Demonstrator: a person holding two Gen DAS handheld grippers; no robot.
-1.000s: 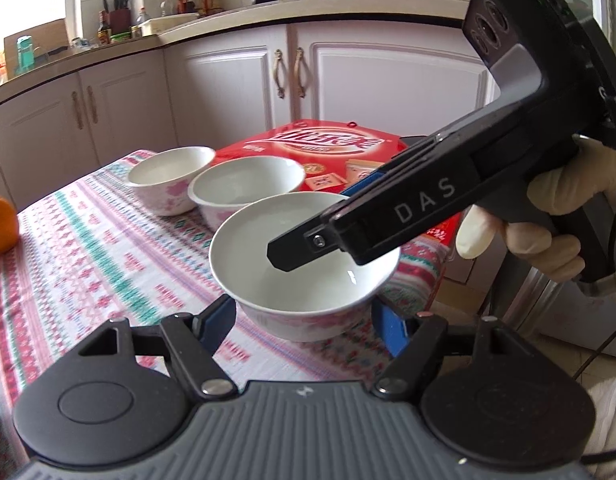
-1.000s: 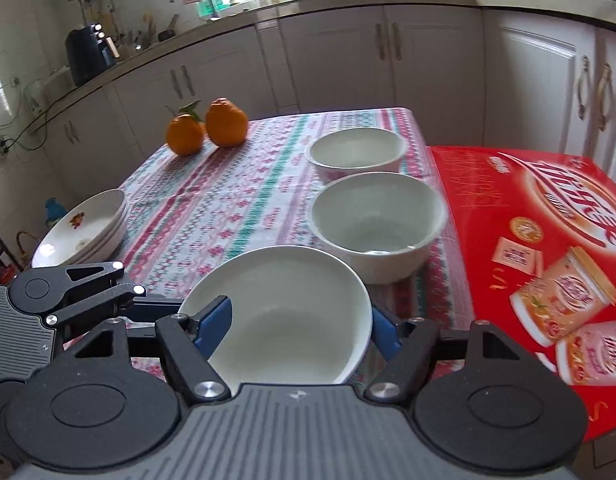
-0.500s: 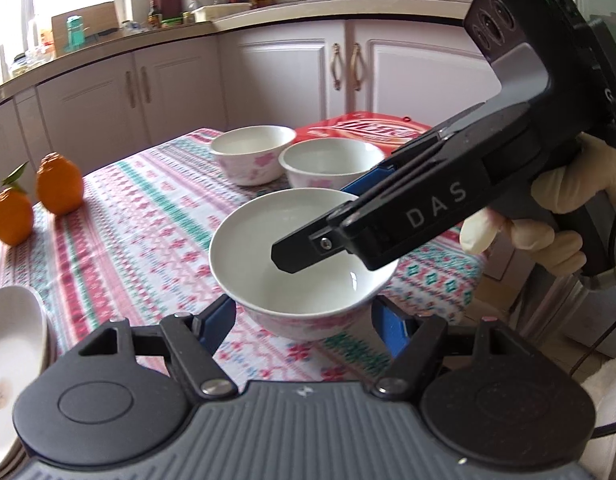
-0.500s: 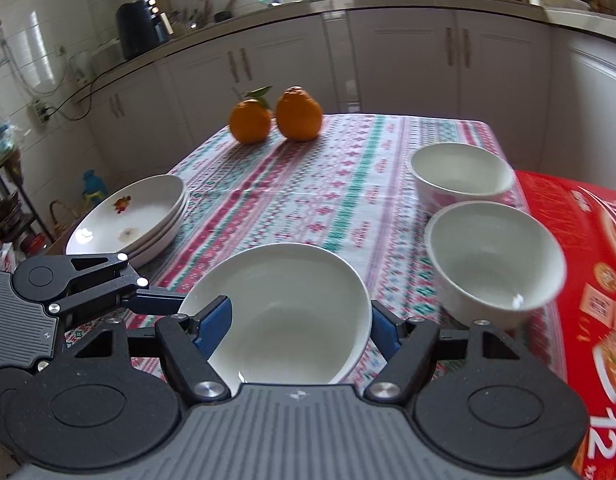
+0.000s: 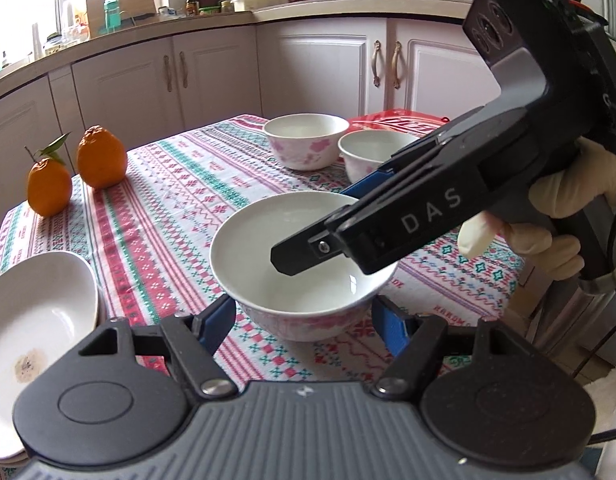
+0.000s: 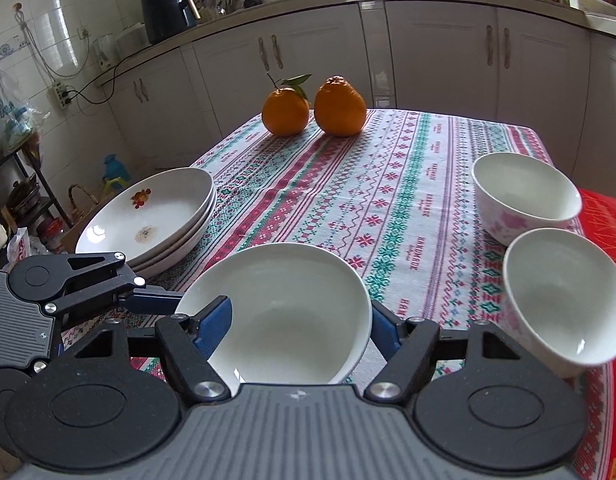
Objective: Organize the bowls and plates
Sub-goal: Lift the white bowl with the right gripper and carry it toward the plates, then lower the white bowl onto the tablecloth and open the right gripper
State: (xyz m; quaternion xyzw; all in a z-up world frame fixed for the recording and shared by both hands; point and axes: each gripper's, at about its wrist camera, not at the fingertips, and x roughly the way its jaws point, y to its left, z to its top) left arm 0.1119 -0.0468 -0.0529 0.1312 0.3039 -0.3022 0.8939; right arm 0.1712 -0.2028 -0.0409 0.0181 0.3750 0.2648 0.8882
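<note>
Both hands have swung the bowl (image 5: 304, 264) leftward across the table (image 6: 348, 200), so the oranges (image 6: 314, 110) and the stack of plates (image 6: 152, 220) now come into view while the red box (image 5: 392, 124) slides off to the right. I hold the bowl between two grippers: my left gripper (image 5: 304, 316) has its blue fingers (image 5: 216, 320) pinching the bowl's sides, and my right gripper (image 6: 300, 320) clamps the same bowl from the other direction. It appears to ride just above the cloth, between the plates and the two other bowls (image 6: 526, 196). To do this well, I judge both hands should travel together at one pace, keeping the rim level, and neither grip should ease until the bowl sits where it belongs.
</note>
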